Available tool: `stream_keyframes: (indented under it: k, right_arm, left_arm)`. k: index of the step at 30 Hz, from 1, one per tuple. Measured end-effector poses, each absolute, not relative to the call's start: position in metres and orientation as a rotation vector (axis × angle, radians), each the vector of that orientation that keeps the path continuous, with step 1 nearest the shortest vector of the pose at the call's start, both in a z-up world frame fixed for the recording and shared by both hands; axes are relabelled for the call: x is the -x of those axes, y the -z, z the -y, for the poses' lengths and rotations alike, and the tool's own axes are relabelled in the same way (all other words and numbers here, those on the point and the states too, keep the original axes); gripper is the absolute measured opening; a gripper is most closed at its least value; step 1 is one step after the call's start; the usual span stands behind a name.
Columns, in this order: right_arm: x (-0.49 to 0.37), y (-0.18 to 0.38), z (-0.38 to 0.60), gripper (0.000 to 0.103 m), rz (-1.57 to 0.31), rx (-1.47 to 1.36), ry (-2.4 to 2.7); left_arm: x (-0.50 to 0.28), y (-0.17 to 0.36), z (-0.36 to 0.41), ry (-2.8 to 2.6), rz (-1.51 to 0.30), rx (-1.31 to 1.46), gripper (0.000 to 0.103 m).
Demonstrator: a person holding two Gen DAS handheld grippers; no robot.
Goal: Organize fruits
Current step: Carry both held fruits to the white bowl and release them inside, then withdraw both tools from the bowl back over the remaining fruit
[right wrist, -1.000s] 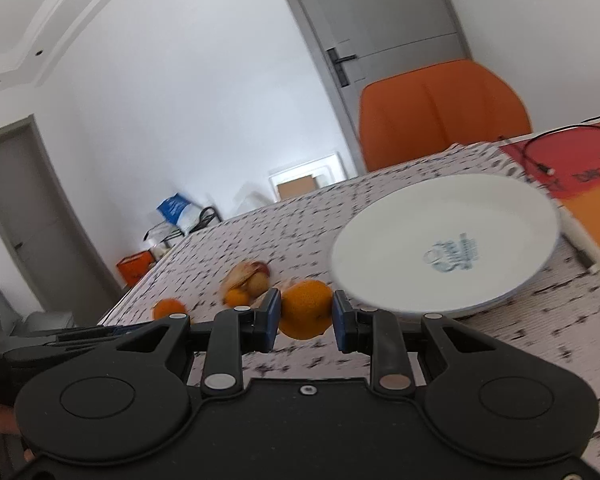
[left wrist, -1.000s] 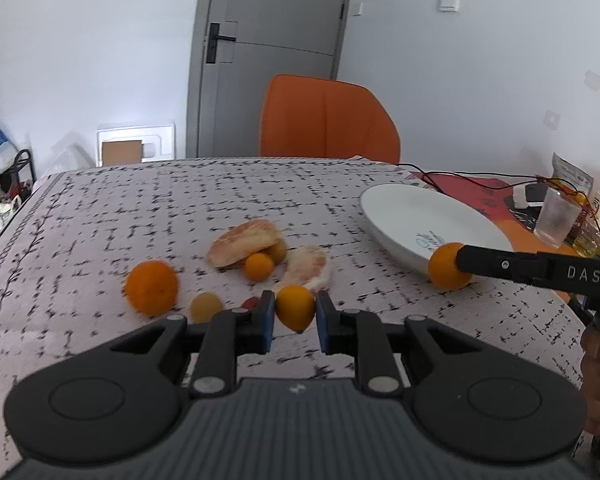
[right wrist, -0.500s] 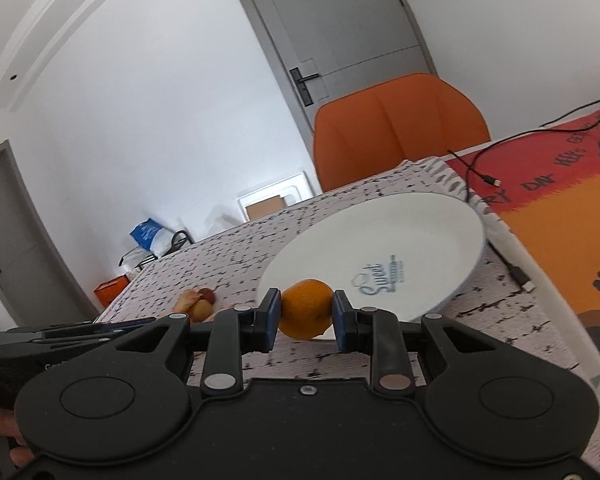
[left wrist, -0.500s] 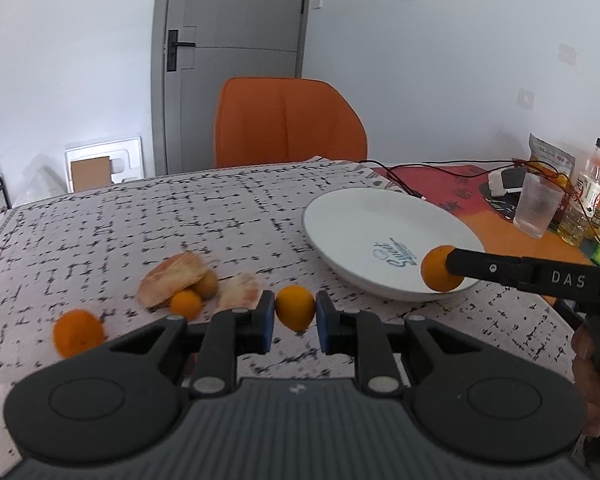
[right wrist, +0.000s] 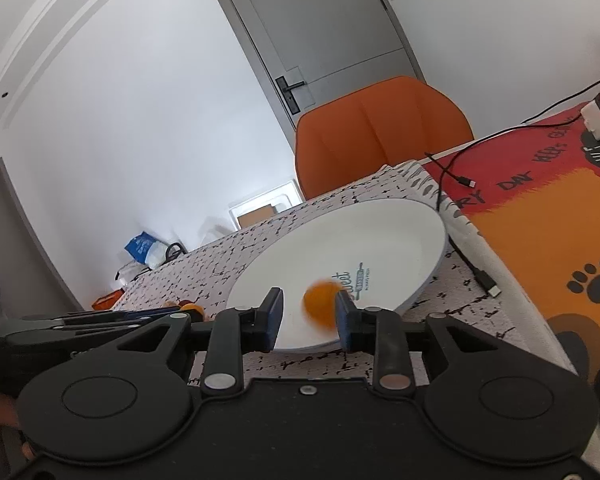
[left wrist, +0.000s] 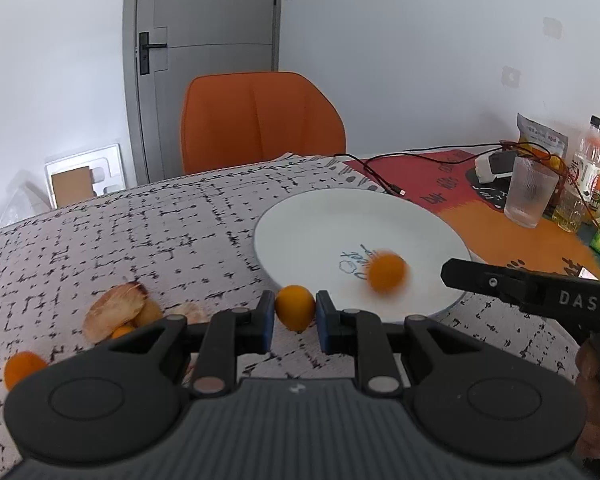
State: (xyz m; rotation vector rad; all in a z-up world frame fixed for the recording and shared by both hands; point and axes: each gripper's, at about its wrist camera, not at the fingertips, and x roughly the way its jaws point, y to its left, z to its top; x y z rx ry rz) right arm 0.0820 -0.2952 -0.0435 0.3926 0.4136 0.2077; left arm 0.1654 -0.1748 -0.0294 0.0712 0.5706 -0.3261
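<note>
My left gripper is shut on a small yellow-orange fruit, held just in front of the near rim of the white plate. The jaws of my right gripper are opening over the plate. A blurred orange lies loose between them, nearer the right pad and gripped by neither. In the left wrist view that orange is on the plate, clear of the right gripper. Another orange and peach-coloured fruits lie on the cloth at the left.
An orange chair stands behind the table. To the right, on a red and orange mat, are a glass, a bottle and a snack bag. A black cable runs beside the plate.
My right gripper's jaws have parted and the orange has left them and landed on the plate. My left gripper has carried its small fruit to the right, up to the plate's rim.
</note>
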Motion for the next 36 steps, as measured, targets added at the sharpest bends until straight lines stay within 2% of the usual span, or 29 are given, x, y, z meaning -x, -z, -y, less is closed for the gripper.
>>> stream_keyframes:
  k: [10, 14, 16, 21, 23, 25, 29, 31, 33, 36]
  right_arm:
    - [-0.068, 0.045, 0.311, 0.030, -0.402, -0.407, -0.186]
    - [-0.066, 0.045, 0.315, 0.030, -0.403, -0.414, -0.178]
    - [-0.065, 0.046, 0.316, 0.031, -0.405, -0.416, -0.178]
    - [-0.064, 0.046, 0.315, 0.032, -0.409, -0.416, -0.177]
    - [-0.064, 0.045, 0.313, 0.035, -0.410, -0.415, -0.177]
    - [-0.064, 0.045, 0.311, 0.043, -0.408, -0.412, -0.174]
    - [-0.063, 0.042, 0.305, 0.049, -0.409, -0.394, -0.169]
    - [-0.063, 0.040, 0.301, 0.058, -0.409, -0.384, -0.164]
    - [-0.063, 0.038, 0.295, 0.061, -0.408, -0.371, -0.160]
    - [-0.063, 0.034, 0.286, 0.076, -0.413, -0.348, -0.161]
  left_arm:
    - [-0.180, 0.027, 0.202, 0.367, -0.564, -0.089, 0.021]
    - [-0.181, 0.025, 0.209, 0.362, -0.569, -0.101, 0.029]
    - [-0.180, 0.026, 0.208, 0.354, -0.572, -0.100, 0.039]
    - [-0.176, 0.027, 0.197, 0.315, -0.584, -0.084, 0.052]
    - [-0.173, 0.026, 0.193, 0.304, -0.585, -0.088, 0.057]
    - [-0.170, 0.026, 0.187, 0.288, -0.577, -0.091, 0.064]
    - [-0.164, 0.023, 0.171, 0.248, -0.564, -0.071, 0.075]
    - [-0.162, 0.022, 0.162, 0.222, -0.561, -0.057, 0.079]
    - [-0.159, 0.021, 0.155, 0.207, -0.556, -0.056, 0.082]
    - [-0.153, 0.017, 0.144, 0.181, -0.549, -0.058, 0.084]
